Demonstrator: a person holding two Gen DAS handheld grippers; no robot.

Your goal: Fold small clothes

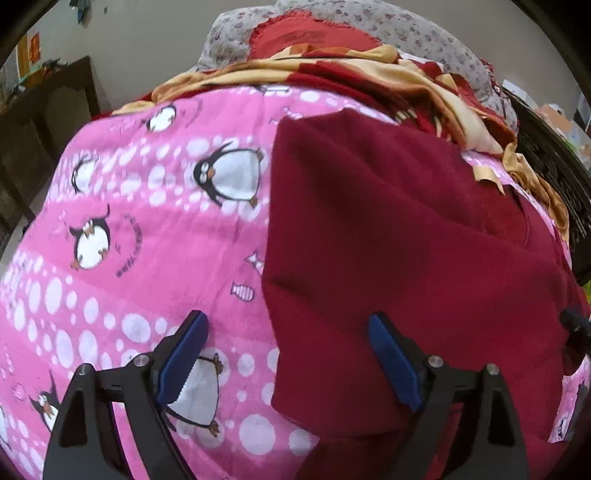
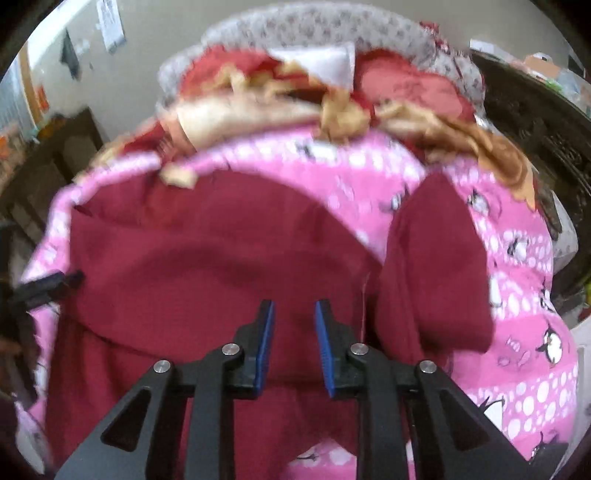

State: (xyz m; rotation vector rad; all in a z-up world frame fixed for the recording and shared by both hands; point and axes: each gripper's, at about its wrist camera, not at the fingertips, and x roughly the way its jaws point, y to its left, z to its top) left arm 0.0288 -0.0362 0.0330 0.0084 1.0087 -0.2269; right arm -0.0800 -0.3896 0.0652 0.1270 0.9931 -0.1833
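Note:
A dark red knit garment [image 1: 406, 258] lies spread on a pink penguin-print blanket [image 1: 129, 221]. My left gripper [image 1: 288, 325] is wide open and empty, straddling the garment's left edge near its lower corner. In the right wrist view the garment [image 2: 221, 266] fills the middle, with one sleeve [image 2: 436, 277] folded out to the right. My right gripper [image 2: 294, 308] hovers over the garment's lower middle, jaws partly open with a narrow gap and nothing between them. The left gripper's tip [image 2: 48, 284] shows at the left edge.
A crumpled red and tan cloth [image 1: 369, 70] lies along the blanket's far edge, before a floral grey pillow [image 1: 424, 33]. Dark wooden furniture [image 1: 48, 110] stands at the left. A dark carved headboard [image 2: 535, 129] is at the right.

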